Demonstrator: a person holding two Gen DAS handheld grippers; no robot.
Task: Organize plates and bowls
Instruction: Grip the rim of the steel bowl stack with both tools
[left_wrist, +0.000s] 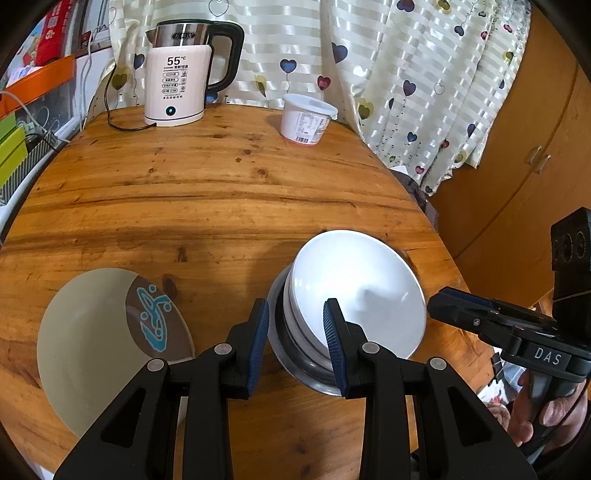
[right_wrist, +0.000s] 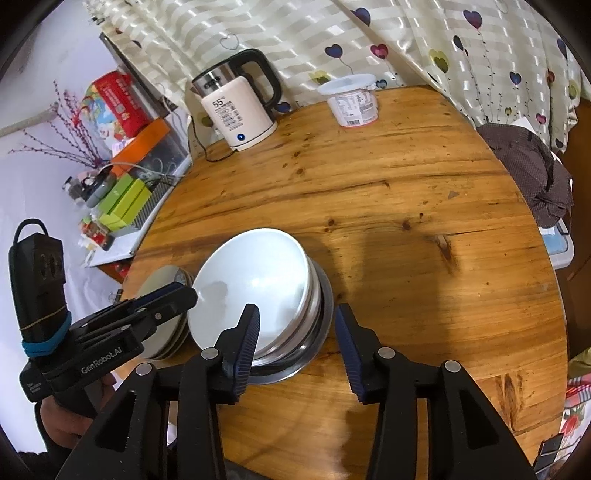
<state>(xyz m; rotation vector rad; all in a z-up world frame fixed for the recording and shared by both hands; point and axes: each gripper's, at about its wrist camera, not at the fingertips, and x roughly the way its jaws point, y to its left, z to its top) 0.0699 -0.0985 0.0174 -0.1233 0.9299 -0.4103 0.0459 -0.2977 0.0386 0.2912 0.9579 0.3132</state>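
Bowl stack: white bowl (left_wrist: 358, 291) nested tilted in steel bowls (left_wrist: 295, 343), lower centre of the wooden table (left_wrist: 221, 192).
Plates: beige stack (left_wrist: 96, 332), lower left, apart from the bowls.
Left gripper (left_wrist: 295, 341): spread, straddling the stack's near rim, pads apparently clear.
Right gripper (right_wrist: 297, 345): spread around the stack's right rim, gripping nothing.

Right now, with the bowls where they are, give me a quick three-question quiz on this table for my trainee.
1. True or false: the white bowl rests nested in the stack of metal bowls.
2. Which number does the kettle display? A) 55 B) 80 C) 100
3. What decoration is on the top plate?
Key: 1 true; 2 A; 3 a blue fish.
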